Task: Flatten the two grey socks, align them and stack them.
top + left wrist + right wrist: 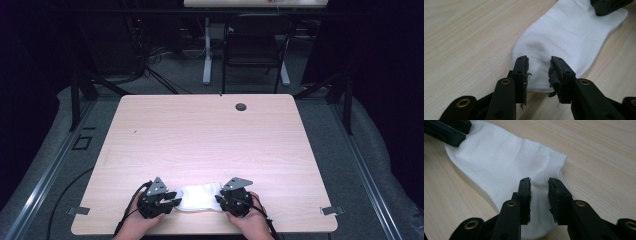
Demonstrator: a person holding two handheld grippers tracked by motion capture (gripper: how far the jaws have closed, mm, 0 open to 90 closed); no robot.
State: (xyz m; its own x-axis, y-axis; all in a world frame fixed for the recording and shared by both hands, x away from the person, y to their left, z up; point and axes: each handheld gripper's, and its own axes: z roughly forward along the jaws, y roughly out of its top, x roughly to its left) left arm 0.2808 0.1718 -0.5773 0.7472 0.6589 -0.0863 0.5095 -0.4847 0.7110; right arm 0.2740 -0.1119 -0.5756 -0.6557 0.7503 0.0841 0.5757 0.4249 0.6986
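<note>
Left claw (538, 72) is held spread over one end of the white sock (571, 37); right claw (539, 195) is spread over the other; the sock is laid flat near the tabletop's (200, 135) near edge.

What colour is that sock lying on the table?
The sock is plain white, with no pattern. The left gripper view shows it best.

Sock (564, 37) ends hidden under jaws; whether pads press cloth unclear; forearms cut off at bottom edge.
</note>
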